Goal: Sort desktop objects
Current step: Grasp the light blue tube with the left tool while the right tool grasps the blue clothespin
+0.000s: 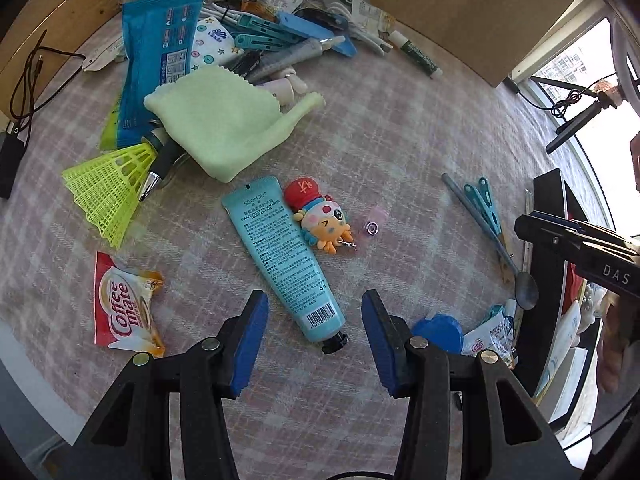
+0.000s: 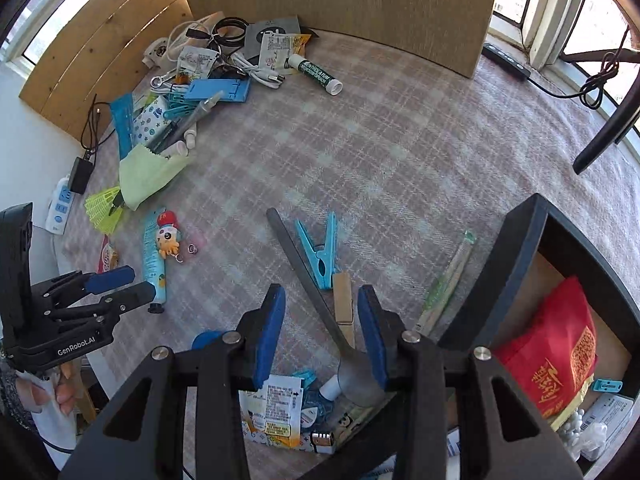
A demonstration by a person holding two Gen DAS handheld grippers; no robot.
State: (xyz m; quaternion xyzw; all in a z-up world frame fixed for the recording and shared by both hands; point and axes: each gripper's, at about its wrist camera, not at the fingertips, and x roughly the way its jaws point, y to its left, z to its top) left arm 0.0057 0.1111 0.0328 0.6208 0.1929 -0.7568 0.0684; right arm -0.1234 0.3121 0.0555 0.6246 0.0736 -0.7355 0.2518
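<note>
Pink-and-white checked cloth (image 2: 400,152) covers table; wood panels behind, bright windows at both corners. Clutter heap at far left: blue packets, cables, green cloth (image 1: 224,120). Black bin (image 2: 520,248) at right holds red packet (image 2: 560,344), blue peg, white bits, perhaps foam beads. Left gripper (image 1: 316,316) parted, empty, over teal hand cream tube (image 1: 280,252) beside cartoon keychain (image 1: 324,216). Right gripper (image 2: 320,328) parted, straddling spoon (image 2: 312,288) and wooden clothespin (image 2: 345,304), pads not touching.

A pale pink-and-white plaid tablecloth (image 1: 400,152) carries a teal hand cream tube (image 1: 280,256), a neon yellow shuttlecock (image 1: 108,190), a light green cloth (image 1: 224,124) and a red bag (image 2: 560,344).
</note>
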